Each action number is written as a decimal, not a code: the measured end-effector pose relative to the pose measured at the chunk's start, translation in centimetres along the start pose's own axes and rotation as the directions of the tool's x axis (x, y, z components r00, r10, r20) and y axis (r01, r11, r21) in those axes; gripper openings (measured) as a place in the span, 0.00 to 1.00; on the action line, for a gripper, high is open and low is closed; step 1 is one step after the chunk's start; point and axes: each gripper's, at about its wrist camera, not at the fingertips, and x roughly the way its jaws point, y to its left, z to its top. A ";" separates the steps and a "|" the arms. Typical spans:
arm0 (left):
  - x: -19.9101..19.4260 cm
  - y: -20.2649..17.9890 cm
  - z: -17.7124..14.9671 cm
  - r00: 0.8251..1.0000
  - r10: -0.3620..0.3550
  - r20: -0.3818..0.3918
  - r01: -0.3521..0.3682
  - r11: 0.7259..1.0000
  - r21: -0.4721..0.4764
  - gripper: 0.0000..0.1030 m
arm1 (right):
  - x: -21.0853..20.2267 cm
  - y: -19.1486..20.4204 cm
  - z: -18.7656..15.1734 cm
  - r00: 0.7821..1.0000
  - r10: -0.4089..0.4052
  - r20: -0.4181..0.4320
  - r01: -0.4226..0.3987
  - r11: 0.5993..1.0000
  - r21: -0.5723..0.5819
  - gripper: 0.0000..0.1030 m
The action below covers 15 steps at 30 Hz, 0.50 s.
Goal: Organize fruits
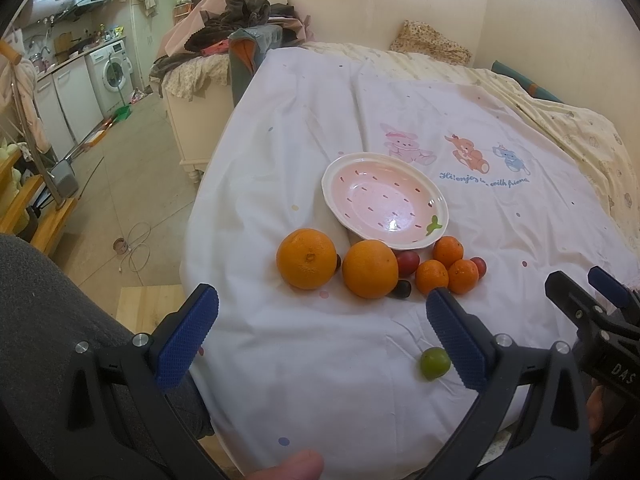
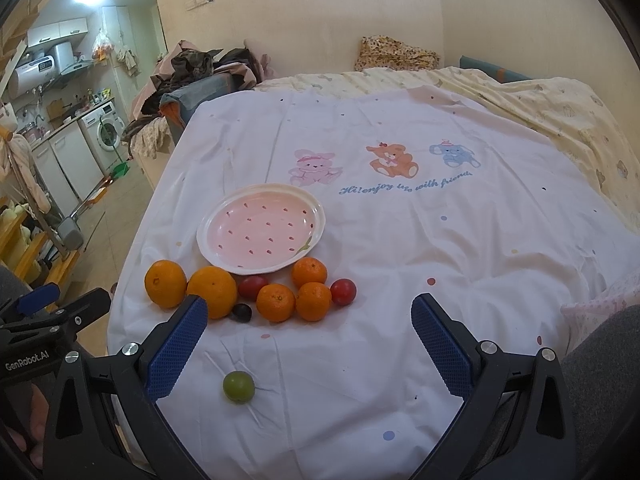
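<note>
A pink strawberry-shaped plate (image 1: pixel 416 174) (image 2: pixel 312 200) lies empty on the white bedsheet. In front of it sit two big oranges (image 1: pixel 307 258) (image 2: pixel 212 291), three small tangerines (image 1: pixel 432 277) (image 2: pixel 276 302), two red plums (image 1: pixel 409 263) (image 2: pixel 343 291) and a dark plum (image 1: pixel 403 289) (image 2: pixel 241 313). A green plum (image 1: pixel 435 363) (image 2: pixel 239 387) lies alone, nearer to me. My left gripper (image 1: pixel 322 314) is open and empty, short of the oranges. My right gripper (image 2: pixel 310 322) is open and empty above the sheet, with the green plum between its fingers' line and me.
The white sheet (image 2: pixel 400 260) with cartoon animals covers a bed. A pile of clothes (image 1: pixel 236 20) lies at its far left corner. The bed's left edge drops to a tiled floor (image 1: pixel 132 184) with a cable. A kitchen with a washing machine (image 1: pixel 112 72) is far left.
</note>
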 end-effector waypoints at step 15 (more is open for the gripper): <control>3.6 0.5 3.4 0.979 0.020 -0.202 -0.028 0.999 -0.039 1.00 | 2.7 -1.6 2.5 0.993 0.019 -0.120 -0.016 0.999 0.031 1.00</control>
